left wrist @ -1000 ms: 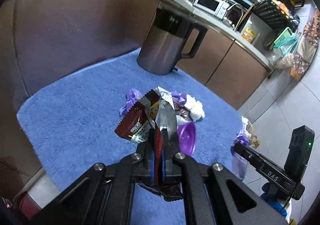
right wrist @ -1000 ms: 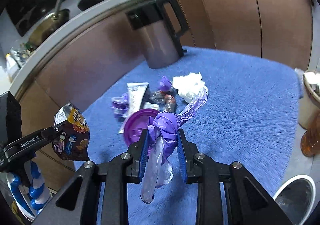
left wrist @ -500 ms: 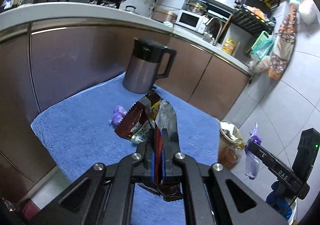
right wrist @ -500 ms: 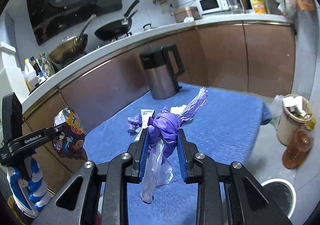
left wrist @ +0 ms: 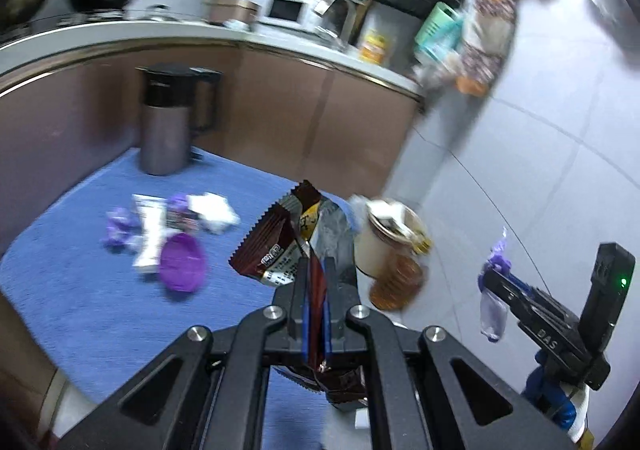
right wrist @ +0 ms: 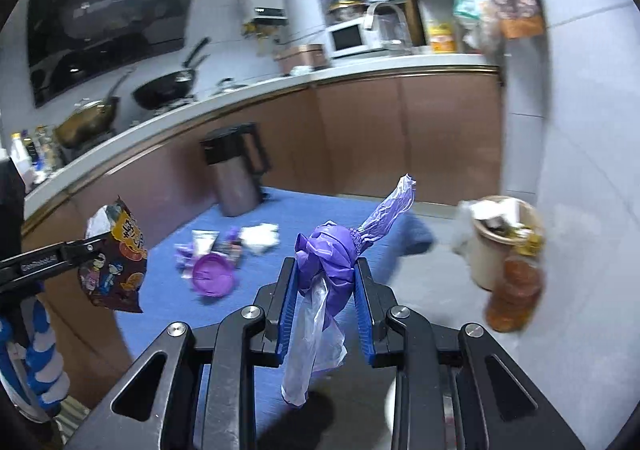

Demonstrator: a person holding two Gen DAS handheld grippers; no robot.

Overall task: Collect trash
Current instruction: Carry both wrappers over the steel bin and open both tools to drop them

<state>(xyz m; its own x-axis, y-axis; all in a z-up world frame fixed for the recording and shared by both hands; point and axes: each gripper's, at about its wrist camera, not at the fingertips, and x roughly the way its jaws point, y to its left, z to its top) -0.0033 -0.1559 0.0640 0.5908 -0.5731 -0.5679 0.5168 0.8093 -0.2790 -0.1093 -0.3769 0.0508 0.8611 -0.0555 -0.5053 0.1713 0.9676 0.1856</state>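
Note:
My left gripper (left wrist: 315,270) is shut on a brown snack wrapper (left wrist: 272,242) and holds it in the air off the right side of the blue mat (left wrist: 80,290). My right gripper (right wrist: 325,270) is shut on a purple plastic bag (right wrist: 328,250), also held up. A cream trash bin (left wrist: 384,242) full of rubbish stands on the floor right of the mat; it also shows in the right wrist view (right wrist: 496,242). A pile of trash stays on the mat: a purple lid (left wrist: 182,262), a white tube (left wrist: 148,226), tissue (left wrist: 214,208) and purple scraps (left wrist: 118,224).
A steel kettle (left wrist: 168,122) stands at the mat's far edge against brown cabinets (left wrist: 320,122). An amber bottle (right wrist: 516,294) leans by the bin. A white round container (right wrist: 390,406) sits on the floor under my right gripper. Grey tiled floor (left wrist: 500,178) lies to the right.
Both grippers have swung right and pulled back from the mat, still holding their loads. The trash bin and bottle have come closer to centre in both views.

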